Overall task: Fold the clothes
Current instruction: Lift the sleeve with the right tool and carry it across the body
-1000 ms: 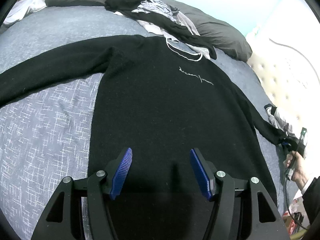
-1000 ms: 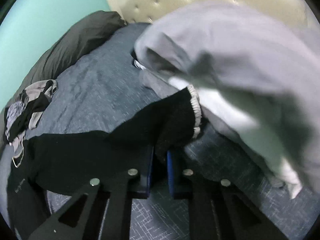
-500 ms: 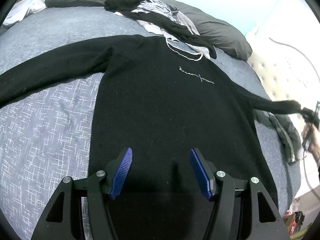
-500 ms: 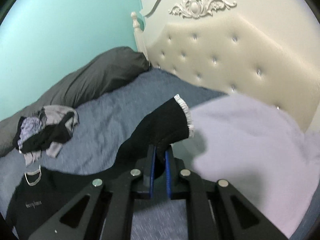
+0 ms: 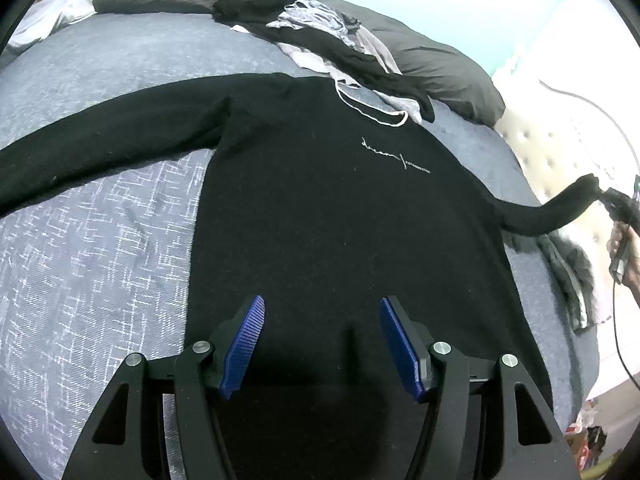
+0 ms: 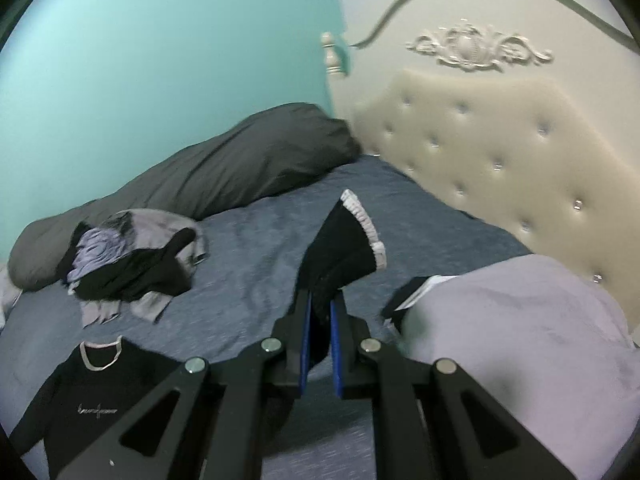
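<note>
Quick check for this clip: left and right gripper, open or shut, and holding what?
Left gripper: open, empty, above the black sweater.
Right gripper: shut on the sweater's sleeve cuff, lifted off the bed.

You see one line of thin white script on the chest of the black sweater (image 5: 340, 208). It is too small to read for certain.

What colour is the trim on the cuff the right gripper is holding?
Pale grey-white ribbing on the black sleeve cuff, clearest in the right wrist view.
</note>
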Action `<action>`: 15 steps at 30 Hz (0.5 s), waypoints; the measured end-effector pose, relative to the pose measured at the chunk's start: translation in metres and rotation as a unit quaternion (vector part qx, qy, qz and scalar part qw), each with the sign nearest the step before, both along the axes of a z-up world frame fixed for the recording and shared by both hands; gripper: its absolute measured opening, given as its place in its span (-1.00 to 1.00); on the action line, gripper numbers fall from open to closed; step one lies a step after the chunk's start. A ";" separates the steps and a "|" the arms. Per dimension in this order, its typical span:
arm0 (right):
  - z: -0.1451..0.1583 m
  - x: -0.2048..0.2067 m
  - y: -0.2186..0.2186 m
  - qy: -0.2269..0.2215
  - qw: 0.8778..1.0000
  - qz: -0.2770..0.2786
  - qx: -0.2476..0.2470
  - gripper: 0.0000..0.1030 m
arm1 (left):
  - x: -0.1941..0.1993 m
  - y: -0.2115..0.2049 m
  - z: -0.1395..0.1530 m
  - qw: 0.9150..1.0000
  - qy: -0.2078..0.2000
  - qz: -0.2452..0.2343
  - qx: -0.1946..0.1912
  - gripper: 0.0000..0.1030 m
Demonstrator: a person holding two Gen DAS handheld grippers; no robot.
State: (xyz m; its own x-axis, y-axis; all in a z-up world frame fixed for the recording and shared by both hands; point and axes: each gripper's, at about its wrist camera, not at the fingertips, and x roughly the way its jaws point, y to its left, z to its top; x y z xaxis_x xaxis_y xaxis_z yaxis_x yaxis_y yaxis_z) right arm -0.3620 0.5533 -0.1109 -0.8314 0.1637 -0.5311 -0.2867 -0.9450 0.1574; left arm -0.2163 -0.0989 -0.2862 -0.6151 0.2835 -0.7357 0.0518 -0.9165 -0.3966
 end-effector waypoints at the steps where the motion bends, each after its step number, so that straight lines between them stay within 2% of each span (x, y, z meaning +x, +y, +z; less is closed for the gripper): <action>1: 0.003 0.001 -0.009 0.004 1.000 0.010 -0.003 -0.84 | 0.001 -0.001 0.001 1.000 0.000 0.001 0.002 0.25; 6: 0.033 0.004 -0.066 0.030 0.997 0.074 -0.013 -0.84 | 0.007 -0.007 0.006 1.000 0.004 0.006 0.008 0.25; 9: 0.051 0.007 -0.116 0.043 0.990 0.134 -0.016 -0.84 | 0.013 -0.011 0.011 1.000 0.012 0.011 0.008 0.25; 12: 0.064 0.011 -0.177 0.048 0.977 0.209 -0.019 -0.84 | 0.020 -0.015 0.012 1.000 0.014 0.014 0.011 0.25; 15: 0.060 0.018 -0.243 0.028 0.957 0.287 -0.017 -0.84 | 0.026 -0.019 0.012 1.000 0.012 0.014 0.016 0.25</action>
